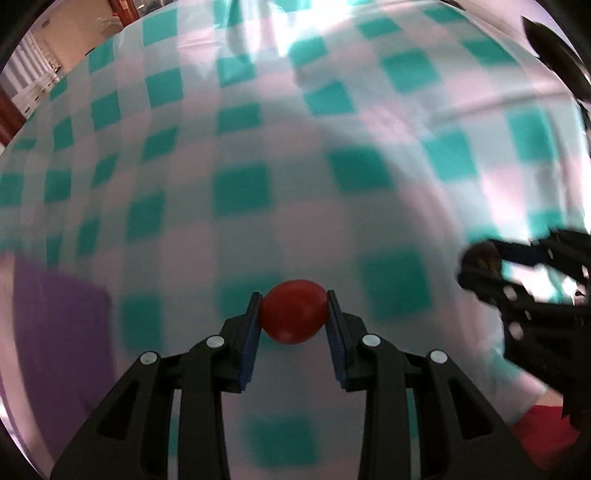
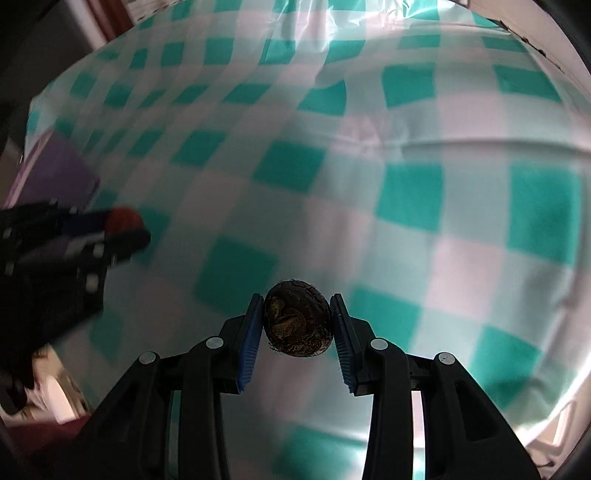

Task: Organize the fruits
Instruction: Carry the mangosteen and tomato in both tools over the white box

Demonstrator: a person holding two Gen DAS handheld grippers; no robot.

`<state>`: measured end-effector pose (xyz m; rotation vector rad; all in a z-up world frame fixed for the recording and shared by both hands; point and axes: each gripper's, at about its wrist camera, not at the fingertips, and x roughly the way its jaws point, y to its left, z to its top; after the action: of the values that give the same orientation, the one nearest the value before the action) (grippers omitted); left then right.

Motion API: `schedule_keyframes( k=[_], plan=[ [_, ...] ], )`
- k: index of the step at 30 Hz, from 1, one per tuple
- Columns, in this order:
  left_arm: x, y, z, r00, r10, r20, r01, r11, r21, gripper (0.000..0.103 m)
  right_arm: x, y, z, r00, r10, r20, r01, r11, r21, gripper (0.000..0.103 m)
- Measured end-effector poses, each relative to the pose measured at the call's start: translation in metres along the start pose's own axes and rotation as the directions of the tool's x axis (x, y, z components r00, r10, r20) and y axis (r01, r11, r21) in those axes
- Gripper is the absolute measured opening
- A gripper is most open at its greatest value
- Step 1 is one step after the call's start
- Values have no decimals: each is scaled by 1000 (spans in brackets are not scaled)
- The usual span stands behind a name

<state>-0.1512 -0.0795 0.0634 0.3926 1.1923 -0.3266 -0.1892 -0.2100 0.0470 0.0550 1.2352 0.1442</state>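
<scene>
Red fruit (image 1: 293, 311) clamped in left gripper (image 1: 291, 304); dark, possibly shrivelled fruit (image 2: 297, 318) in right gripper (image 2: 297, 308).

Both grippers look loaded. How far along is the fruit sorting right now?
Done: both picks. The left gripper is shut on a red fruit; the right gripper is shut on a dark brown fruit. In hand: carrying over the checked cloth. Left: placing both; a purple object shows, no fruit in it.

Table cover: teal-and-white checked cloth (image 1: 240, 192), creased, spread across nearly everything in both views.
Light: bright glare on the cloth's far side.
Beyond the cloth: tan wall (image 1: 79, 35) and reddish-brown wood (image 1: 7, 114) at upper left; details blurred.
</scene>
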Motion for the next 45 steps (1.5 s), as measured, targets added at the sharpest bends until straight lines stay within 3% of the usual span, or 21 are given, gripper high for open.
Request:
schedule_keyframes(
  k=[4,9,20,27,33,45],
  plan=[
    [-14,-54,-37,1000,2,11,-3,998,55,34,-16,-11,-30,1000,12,-3,-12,999,-40,37],
    [-33,-87,-57,999,24,41,-28,995,99,34,-33,-14,-52,999,32,18,-30,997,-75,37],
    [-71,-71,-76,989,94,114,-100,994,47,34,-60,-5,-58,995,74,66,-69,994,-85,37],
    [-91,-38,-94,981,124,148,-117,992,-53,34,-59,38,-50,993,108,56,-96,978,-184,37],
    [-100,3,-102,972,151,178,-131,984,-118,34,-56,75,-21,989,133,57,-118,971,-208,37],
    [-133,167,-109,946,198,256,-97,928,-359,34,-68,218,74,963,245,108,-199,925,-323,37]
  ],
)
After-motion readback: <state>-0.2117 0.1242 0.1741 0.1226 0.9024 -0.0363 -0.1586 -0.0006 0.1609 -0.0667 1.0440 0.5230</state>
